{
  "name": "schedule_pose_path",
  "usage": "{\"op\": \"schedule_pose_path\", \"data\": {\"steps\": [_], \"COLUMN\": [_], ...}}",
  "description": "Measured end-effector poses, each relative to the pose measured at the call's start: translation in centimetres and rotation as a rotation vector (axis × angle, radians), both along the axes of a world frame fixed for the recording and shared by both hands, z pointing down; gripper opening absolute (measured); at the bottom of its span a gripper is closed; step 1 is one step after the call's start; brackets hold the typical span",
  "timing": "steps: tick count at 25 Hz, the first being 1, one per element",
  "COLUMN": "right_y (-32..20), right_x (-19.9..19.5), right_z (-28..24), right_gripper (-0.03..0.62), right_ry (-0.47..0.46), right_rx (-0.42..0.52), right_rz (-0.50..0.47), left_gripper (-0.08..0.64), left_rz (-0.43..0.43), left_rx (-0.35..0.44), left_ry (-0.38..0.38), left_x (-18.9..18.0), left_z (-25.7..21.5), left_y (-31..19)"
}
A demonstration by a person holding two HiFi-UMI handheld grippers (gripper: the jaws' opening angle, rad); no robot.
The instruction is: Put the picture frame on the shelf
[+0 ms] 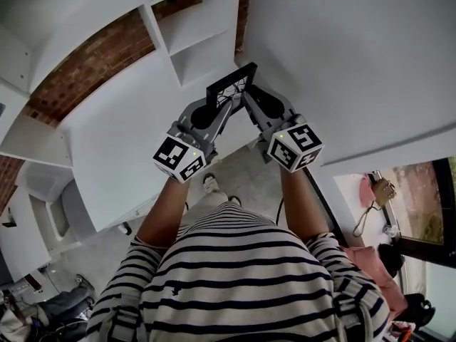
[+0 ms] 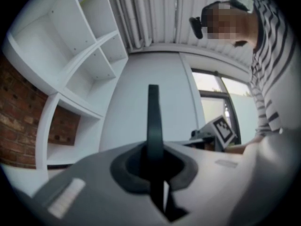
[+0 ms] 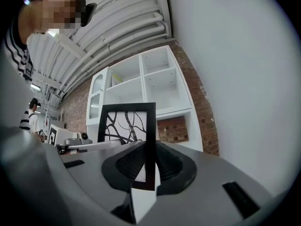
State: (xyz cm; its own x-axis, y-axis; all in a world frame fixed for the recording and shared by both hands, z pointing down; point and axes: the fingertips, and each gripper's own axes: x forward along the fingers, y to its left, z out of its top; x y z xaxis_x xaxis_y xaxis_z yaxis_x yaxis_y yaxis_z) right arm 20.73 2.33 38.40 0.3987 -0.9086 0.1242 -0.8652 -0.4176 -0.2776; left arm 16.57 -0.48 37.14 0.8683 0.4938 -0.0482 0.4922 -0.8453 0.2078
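Note:
Both grippers hold a black picture frame (image 1: 229, 86) with a white print of dark branches, up in the air in front of a white shelf unit (image 1: 189, 27). My left gripper (image 1: 213, 109) is shut on the frame's left edge, which shows edge-on as a dark strip (image 2: 154, 126) between its pads. On the frame's right edge my right gripper (image 1: 249, 98) is shut too. The right gripper view shows the frame's face (image 3: 128, 122), with the shelf unit (image 3: 141, 86) behind it against a brick wall.
The white shelf unit has several open compartments (image 2: 87, 76). A brick wall (image 1: 85, 66) runs behind it. A plain white wall (image 1: 356, 55) stands on the right. Grey floor (image 1: 246, 173) lies below, with a window (image 2: 221, 95) and a second person (image 3: 32, 114) farther off.

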Motion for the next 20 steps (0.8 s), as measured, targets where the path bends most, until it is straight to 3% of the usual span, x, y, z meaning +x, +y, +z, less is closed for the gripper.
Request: {"op": "schedule_pose_path", "data": {"steps": [11, 20], "right_y": [-7.2, -8.7], "right_x": [6.9, 8.0], "right_z": [1.0, 1.2], "right_gripper": [0.061, 0.061], "right_ry": [0.015, 0.076], "right_rx": [-0.028, 0.005], "right_rz": [-0.022, -0.014], "left_gripper": [0.018, 0.017], "left_rz": [-0.021, -0.034], "left_rx": [-0.017, -0.006], "left_ry": [0.003, 0.058], "left_x": [6.9, 7.8], "left_z": [1.2, 1.6], "left_y": [-7.1, -8.6]}}
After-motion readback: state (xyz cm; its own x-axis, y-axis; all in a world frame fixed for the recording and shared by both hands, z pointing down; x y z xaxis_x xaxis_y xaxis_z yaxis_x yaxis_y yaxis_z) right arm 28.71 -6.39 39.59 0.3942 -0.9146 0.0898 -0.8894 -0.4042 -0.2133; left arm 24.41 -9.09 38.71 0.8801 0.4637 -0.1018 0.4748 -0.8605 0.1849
